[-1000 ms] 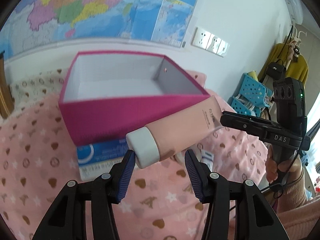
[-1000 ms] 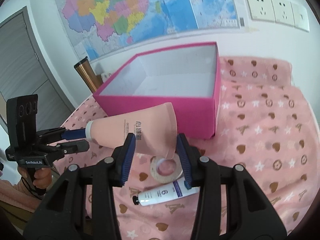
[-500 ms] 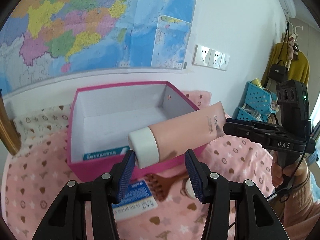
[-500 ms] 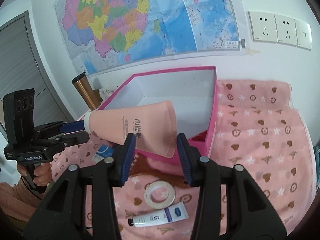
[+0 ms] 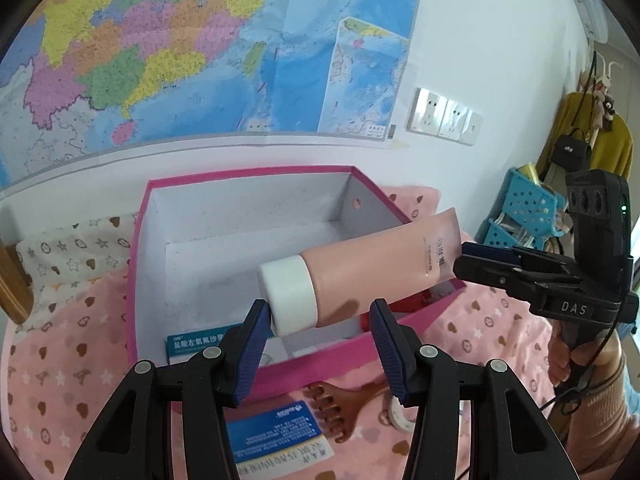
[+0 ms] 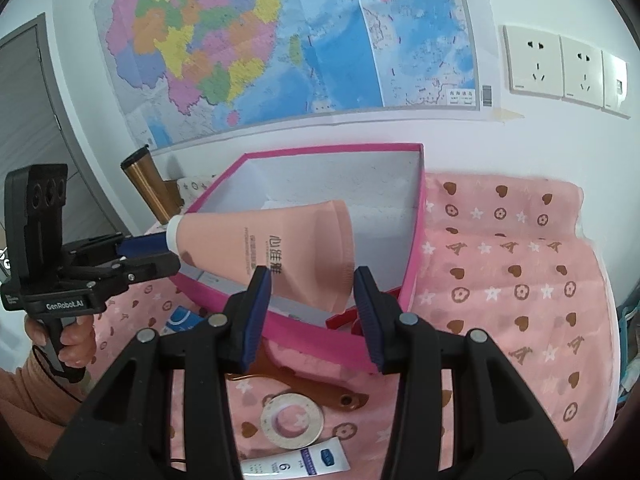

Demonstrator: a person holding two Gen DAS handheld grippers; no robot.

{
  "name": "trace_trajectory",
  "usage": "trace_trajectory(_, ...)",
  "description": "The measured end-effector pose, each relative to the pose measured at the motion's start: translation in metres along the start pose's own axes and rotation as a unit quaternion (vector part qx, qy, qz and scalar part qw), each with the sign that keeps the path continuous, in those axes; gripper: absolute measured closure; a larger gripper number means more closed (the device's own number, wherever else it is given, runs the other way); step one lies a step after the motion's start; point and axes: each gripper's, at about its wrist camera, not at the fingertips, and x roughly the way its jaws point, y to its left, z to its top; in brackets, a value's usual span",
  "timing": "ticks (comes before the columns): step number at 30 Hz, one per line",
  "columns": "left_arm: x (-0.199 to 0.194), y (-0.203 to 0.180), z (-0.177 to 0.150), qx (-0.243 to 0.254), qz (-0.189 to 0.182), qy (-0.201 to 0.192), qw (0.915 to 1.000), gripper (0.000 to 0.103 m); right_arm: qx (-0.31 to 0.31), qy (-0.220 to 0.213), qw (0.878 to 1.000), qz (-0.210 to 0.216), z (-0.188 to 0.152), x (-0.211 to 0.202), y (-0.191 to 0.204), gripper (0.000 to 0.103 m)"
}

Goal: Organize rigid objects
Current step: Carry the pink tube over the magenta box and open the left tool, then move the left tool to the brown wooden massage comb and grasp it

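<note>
A pink tube [image 5: 368, 272] with a white cap [image 5: 286, 294] hangs level above the open magenta box [image 5: 138, 264]. My left gripper [image 5: 320, 330] is shut on the cap end. My right gripper [image 6: 312, 300] is shut on the tube's flat crimped end [image 6: 320, 248]. Each gripper shows in the other's view: the right gripper [image 5: 476, 256] and the left gripper [image 6: 160, 252]. The box [image 6: 416, 248] holds a blue-and-white carton [image 5: 192, 346] and a red item [image 6: 344, 318].
On the pink patterned cloth [image 6: 512, 280] in front of the box lie a brown comb [image 5: 340, 404], a blue medicine carton [image 5: 280, 436], a tape ring [image 6: 291, 422] and a small white tube [image 6: 296, 464]. A copper flask [image 6: 146, 184] stands left of the box.
Both grippers have risen and carried the tube from in front of the box's near wall to above its open inside.
</note>
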Motion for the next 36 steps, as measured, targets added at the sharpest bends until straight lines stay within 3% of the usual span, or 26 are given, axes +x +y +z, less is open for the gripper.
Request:
trace_trajectory(11,0.034,0.010,0.003,-0.013,0.003,0.038,0.9992,0.051,-0.002,0.034,0.999,-0.021,0.005,0.023,-0.008,0.057)
trace_trajectory(20,0.051,0.017,0.006,-0.028,0.000,0.055,0.9981,0.052,-0.007,0.043,0.998,-0.040,0.008,0.031,-0.005,0.050)
trace_trajectory(22,0.049,0.016,0.006,-0.027,0.002,0.052,0.9983,0.052,-0.006,0.039,0.998,-0.044,0.008,0.030,-0.004,0.045)
trace_trajectory(30,0.029,0.004,-0.005,0.001,0.011,0.027,0.9996,0.052,-0.002,0.027,0.999,-0.039,0.000,0.014,-0.006,0.045)
trace_trajectory(36,0.003,-0.007,-0.017,0.010,-0.005,0.002,0.9999,0.052,0.007,0.013,1.000,-0.017,-0.015,-0.007,-0.005,0.045)
